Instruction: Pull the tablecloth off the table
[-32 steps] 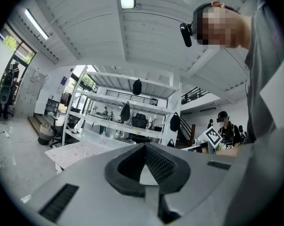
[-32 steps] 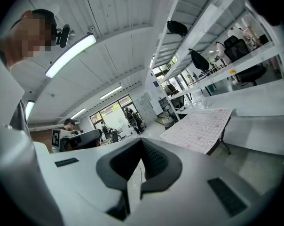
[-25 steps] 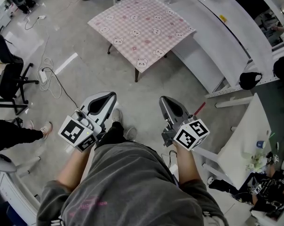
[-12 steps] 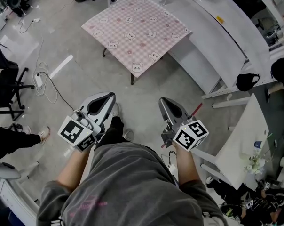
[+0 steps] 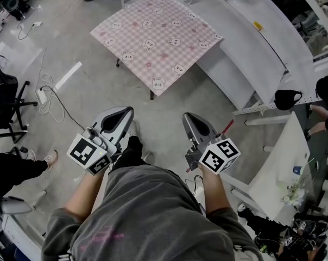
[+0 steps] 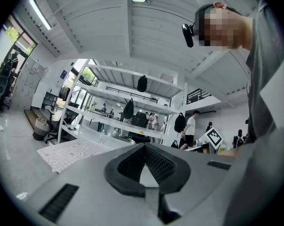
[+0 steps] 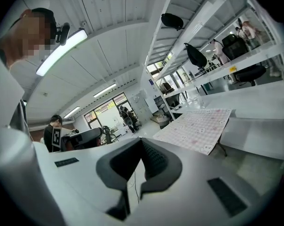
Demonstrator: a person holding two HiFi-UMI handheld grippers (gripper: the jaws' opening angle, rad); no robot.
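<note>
A pink checked tablecloth point(image 5: 156, 39) with small bear prints covers a low square table ahead of me on the grey floor. The same tablecloth point(image 6: 71, 149) shows low in the left gripper view, and as a tablecloth point(image 7: 198, 126) to the right in the right gripper view. My left gripper point(image 5: 122, 112) and right gripper point(image 5: 188, 117) are held close to my body, well short of the table and apart from the cloth. Both point toward it. The left gripper point(image 6: 144, 147) and the right gripper point(image 7: 141, 142) have their jaw tips together with nothing between them.
A long white bench point(image 5: 262, 42) runs just right of the table, with a black bag point(image 5: 286, 98) by its end. A white table point(image 5: 272, 167) stands at my right. An office chair point(image 5: 6, 99) and floor cables point(image 5: 44, 94) lie to the left.
The table has drawn a little nearer in the head view and larger in the gripper views. Both grippers keep the same pose and stay shut.
</note>
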